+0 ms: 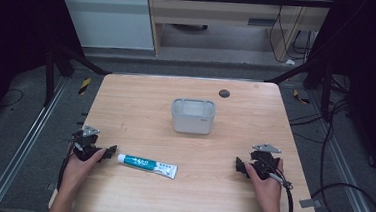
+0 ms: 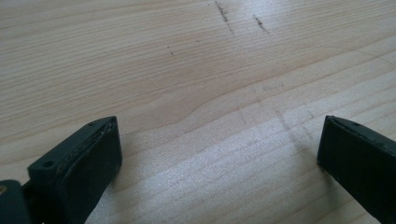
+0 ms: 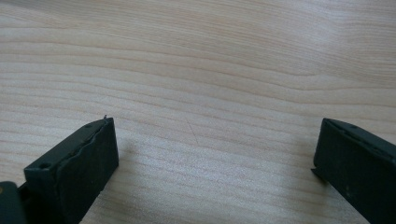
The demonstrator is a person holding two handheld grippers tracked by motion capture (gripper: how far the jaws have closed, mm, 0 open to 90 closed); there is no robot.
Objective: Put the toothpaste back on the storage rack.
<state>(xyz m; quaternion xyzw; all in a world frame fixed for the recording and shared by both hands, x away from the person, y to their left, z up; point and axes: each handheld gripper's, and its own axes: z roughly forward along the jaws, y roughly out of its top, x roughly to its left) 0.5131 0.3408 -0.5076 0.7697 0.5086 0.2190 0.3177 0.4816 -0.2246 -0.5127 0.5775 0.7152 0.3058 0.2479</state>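
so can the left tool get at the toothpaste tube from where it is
Probably yes: the left tool sits open just beside the toothpaste tube at its capped end, with only bare table between them. The grey bin stands well clear.

A pale wooden table point(image 1: 141, 102) stands on a grey carpeted floor point(image 1: 14, 124), its top marked by a small dark round spot point(image 1: 224, 93) near the far edge. Black cables point(image 1: 342, 162) loop over the floor to the right. Beyond the table stands a light wooden cabinet point(image 1: 222, 13) beside a white panel point(image 1: 107, 15).
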